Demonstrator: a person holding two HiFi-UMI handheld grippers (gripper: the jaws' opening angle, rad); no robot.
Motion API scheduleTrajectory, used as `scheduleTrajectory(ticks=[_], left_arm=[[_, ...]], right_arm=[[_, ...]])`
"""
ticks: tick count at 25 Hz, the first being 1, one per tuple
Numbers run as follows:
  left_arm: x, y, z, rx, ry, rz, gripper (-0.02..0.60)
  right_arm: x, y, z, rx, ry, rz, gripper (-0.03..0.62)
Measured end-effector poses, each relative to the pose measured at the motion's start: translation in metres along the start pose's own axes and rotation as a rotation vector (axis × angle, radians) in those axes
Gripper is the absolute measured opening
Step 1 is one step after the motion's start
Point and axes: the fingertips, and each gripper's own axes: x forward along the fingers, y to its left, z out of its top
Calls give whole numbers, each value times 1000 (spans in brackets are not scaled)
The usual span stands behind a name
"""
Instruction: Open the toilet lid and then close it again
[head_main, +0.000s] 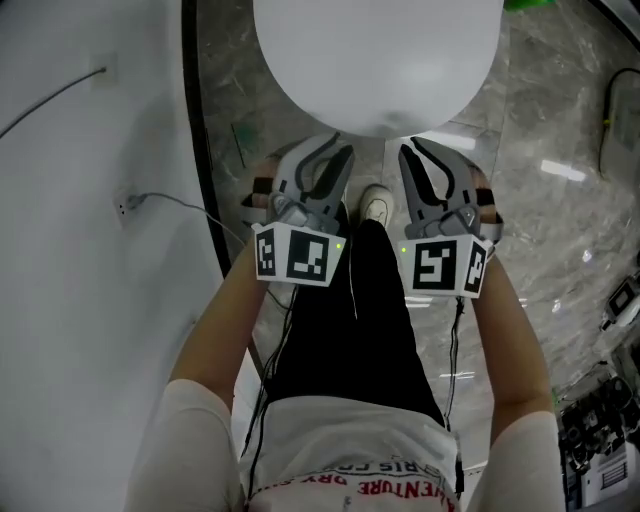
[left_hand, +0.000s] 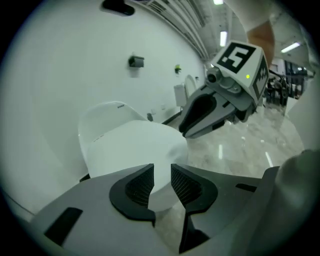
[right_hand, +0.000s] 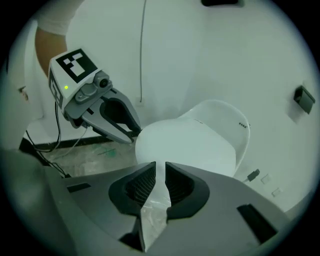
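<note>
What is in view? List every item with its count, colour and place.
toilet lid: one, white, closed, top centre, ahead of both grippers
floor: one, grey marble, around the toilet
wall: one, white, left side
cable: one, thin and grey, on the wall
shoe: one, white, on the floor between the grippers
trouser leg: one, black, centre
left gripper: one, grey, jaws apart, empty
right gripper: one, grey, jaws slightly apart, empty

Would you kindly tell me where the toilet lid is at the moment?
In the head view the closed toilet lid sits top centre, just ahead of the left tongs and right tongs, white wall to its left.
</note>
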Motion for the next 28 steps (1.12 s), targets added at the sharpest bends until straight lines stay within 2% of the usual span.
scheduleTrajectory(ticks=[5,9,14,17,22,28], left_arm=[[23,-15,-14,219,35,-4,130],[37,-15,-25,329,72,-2,141],[46,-13,-32,493,103,38,147],[47,-10,-37,538,118,73,147],[49,-10,-40,570,116,85,150],[48,-10,-38,568,131,98,150]], right_arm=[[21,16,-14,-225,48,-33,22],[35,24,-28,-315,97,-27,65],[45,28,-44,-435,140,-55,69],[50,31,-49,-483,152,-76,69],[52,30,-48,-550,153,-134,67],[49,26,-45,-526,153,-139,81]])
